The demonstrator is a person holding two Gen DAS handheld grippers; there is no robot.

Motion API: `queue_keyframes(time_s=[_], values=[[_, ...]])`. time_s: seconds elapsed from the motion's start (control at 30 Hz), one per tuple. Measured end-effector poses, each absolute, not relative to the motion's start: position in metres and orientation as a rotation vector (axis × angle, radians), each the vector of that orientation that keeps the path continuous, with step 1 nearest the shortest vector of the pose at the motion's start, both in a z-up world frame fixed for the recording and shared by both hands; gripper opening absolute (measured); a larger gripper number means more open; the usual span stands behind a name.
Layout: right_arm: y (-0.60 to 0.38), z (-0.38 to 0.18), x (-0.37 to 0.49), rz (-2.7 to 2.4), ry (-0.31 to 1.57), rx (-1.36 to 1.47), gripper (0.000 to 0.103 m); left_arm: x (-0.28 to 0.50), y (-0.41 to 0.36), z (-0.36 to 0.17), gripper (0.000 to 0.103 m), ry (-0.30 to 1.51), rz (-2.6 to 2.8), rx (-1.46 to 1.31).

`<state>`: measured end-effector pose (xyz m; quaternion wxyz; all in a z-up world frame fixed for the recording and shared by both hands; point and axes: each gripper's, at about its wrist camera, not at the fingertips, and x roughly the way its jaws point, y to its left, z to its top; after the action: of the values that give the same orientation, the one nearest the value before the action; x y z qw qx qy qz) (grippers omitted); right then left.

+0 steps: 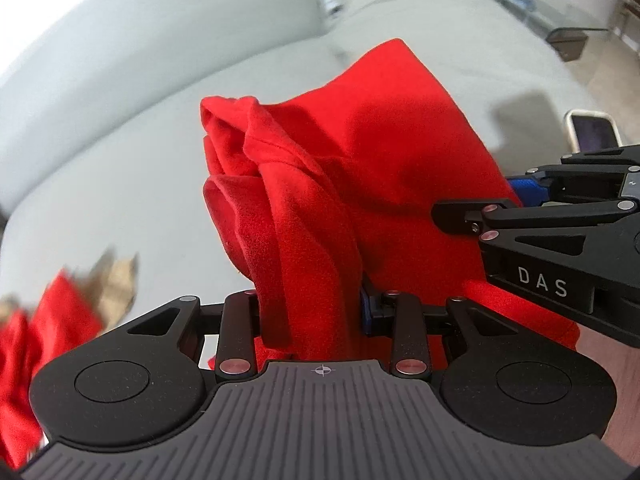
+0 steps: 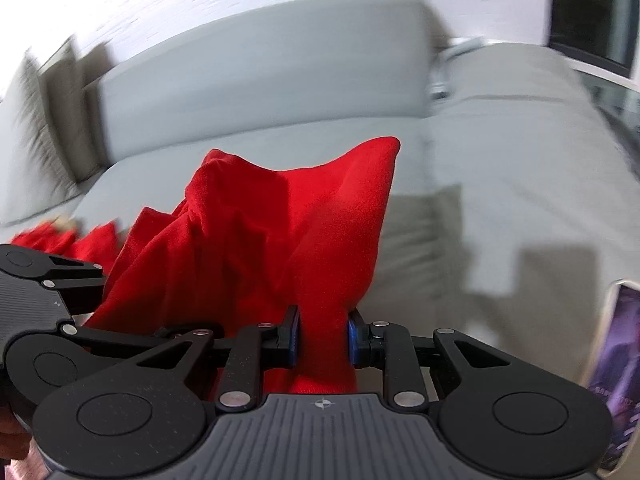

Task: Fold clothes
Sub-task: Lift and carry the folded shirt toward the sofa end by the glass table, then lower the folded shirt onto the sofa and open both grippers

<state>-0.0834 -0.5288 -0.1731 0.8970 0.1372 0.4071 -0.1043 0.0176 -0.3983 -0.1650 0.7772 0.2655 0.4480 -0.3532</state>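
Observation:
A red garment [image 1: 360,168] hangs bunched above the grey sofa seat, lifted by both grippers. My left gripper [image 1: 312,312] is shut on a thick fold of it; the cloth fills the gap and covers the left pad. In the right wrist view the same red garment [image 2: 280,232] rises in two peaks, and my right gripper [image 2: 323,340] is shut on a narrower strip of it between the blue pads [image 2: 354,340]. The right gripper [image 1: 472,216] enters the left wrist view from the right, its fingers against the cloth. The left gripper's body [image 2: 48,280] shows at the left edge.
The grey sofa seat [image 1: 120,160] and backrest [image 2: 260,80] lie behind. More red cloth [image 1: 36,352] and a beige piece [image 1: 116,280] lie on the seat at the left. A phone [image 2: 620,360] lies at the right. A glass table [image 1: 540,4] stands beyond the sofa.

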Motion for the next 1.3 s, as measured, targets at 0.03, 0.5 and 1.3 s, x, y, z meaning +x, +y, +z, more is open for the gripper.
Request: queue_keyframes(time_s=[0.03,0.5,1.3], values=[[-0.545,-0.172,-0.083,-0.239,0.838,0.279,0.023,0.020,-0.416,-0.165,0.035,0.962,-0.776,0.576],[-0.772,-0.159,-0.057,-0.528,0.772,0.184,0.023,0.061,-0.671,-0.165,0.036,0.844,-0.996,0.471],[-0.787,-0.213,-0.098,-0.497,0.878,0.237,0.012,0.064,-0.668,-0.211,0.015,0.832,-0.964,0.478]])
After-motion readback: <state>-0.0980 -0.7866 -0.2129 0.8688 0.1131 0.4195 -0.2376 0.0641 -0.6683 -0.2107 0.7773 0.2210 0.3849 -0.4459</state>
